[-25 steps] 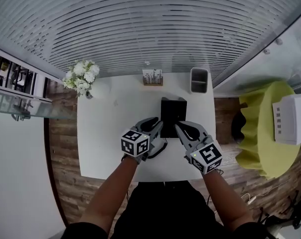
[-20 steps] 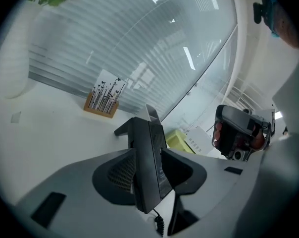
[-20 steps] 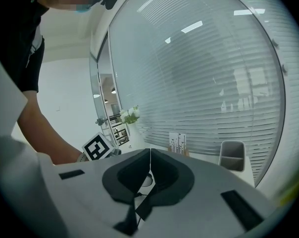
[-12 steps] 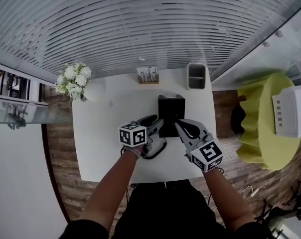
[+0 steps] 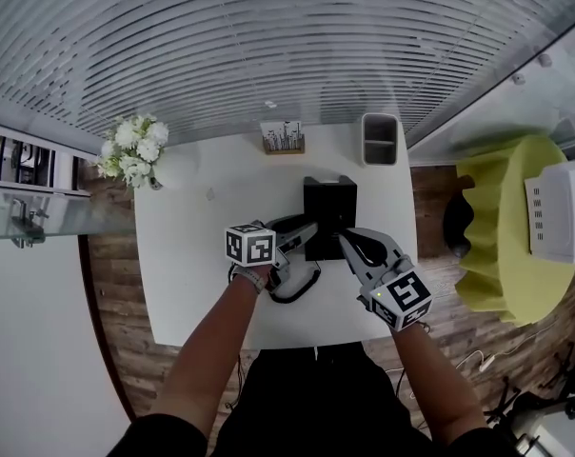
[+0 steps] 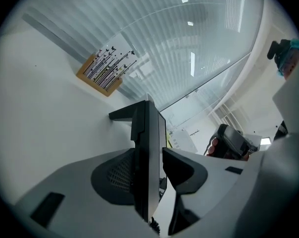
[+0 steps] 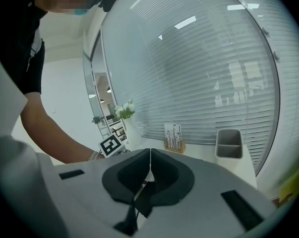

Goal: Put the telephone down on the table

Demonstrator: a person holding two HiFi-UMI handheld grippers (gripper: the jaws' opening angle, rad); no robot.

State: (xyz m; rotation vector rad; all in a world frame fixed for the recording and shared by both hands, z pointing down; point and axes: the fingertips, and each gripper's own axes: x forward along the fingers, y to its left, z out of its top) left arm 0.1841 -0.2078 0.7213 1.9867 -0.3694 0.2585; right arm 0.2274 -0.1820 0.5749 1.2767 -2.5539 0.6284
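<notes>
The black telephone base (image 5: 329,212) sits mid-table on the white table (image 5: 188,255). Its handset (image 5: 289,224) lies just left of the base, and the coiled cord (image 5: 297,287) loops toward the front edge. My left gripper (image 5: 302,231) is around the handset. In the left gripper view the handset (image 6: 148,167) stands edge-on between the jaws of the left gripper (image 6: 152,152), against the left pad with a gap to the right pad. These jaws have just been opening. My right gripper (image 5: 357,247) hovers at the base's right front, and the right gripper (image 7: 149,168) is shut and empty.
At the back edge are a white-flower vase (image 5: 128,152), a wooden card holder (image 5: 283,138) and a grey bin (image 5: 380,139). A yellow-green covered stand (image 5: 502,246) with a white machine (image 5: 564,212) is to the right. Window blinds lie beyond the table.
My left gripper has sunk toward the table and rolled, its marker cube turning, and its jaws have spread off the handset. The right gripper has hardly moved.
</notes>
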